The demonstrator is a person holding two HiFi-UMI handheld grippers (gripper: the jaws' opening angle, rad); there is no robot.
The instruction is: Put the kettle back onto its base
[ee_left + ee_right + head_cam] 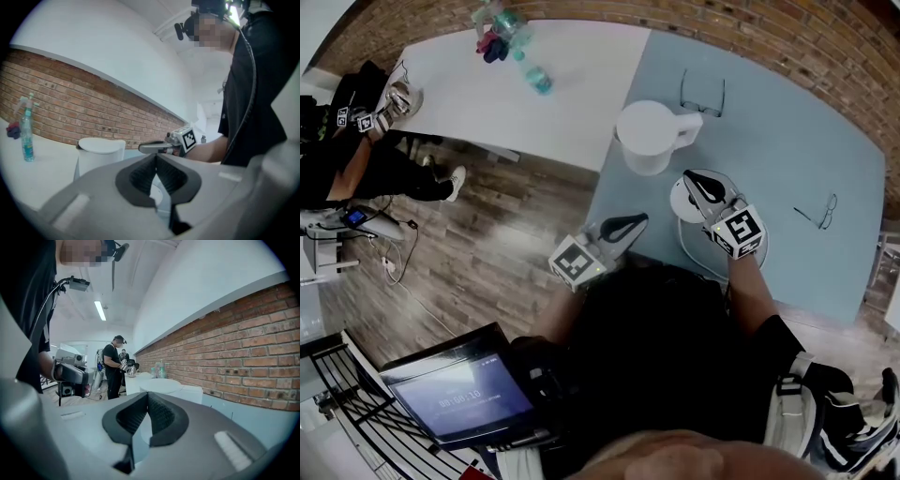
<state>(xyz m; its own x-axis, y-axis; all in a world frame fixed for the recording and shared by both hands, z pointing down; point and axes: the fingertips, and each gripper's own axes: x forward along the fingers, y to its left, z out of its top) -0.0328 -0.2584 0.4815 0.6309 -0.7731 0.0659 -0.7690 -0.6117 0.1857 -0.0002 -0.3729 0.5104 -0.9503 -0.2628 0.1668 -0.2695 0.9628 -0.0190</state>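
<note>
Evidently nothing is grasped yet: left tool [639,221] and right tool [692,178] are both closed and empty, so one must widen toward the kettle [649,136] ahead.

I'm holding both tools out front, side by side. L tool [637,220] is pointing fwd and angling right, approx level; its jaws are sitting closed tip to tip, nothing btwn them. R tool [689,176] is pointing fwd and angling left, nose dipping a bit; its jaws are likewise pressing together, empty. The two tool tips are sitting near each other, not touching. My R forearm [752,281] is reaching out bare from a black sleeve [773,337].
</note>
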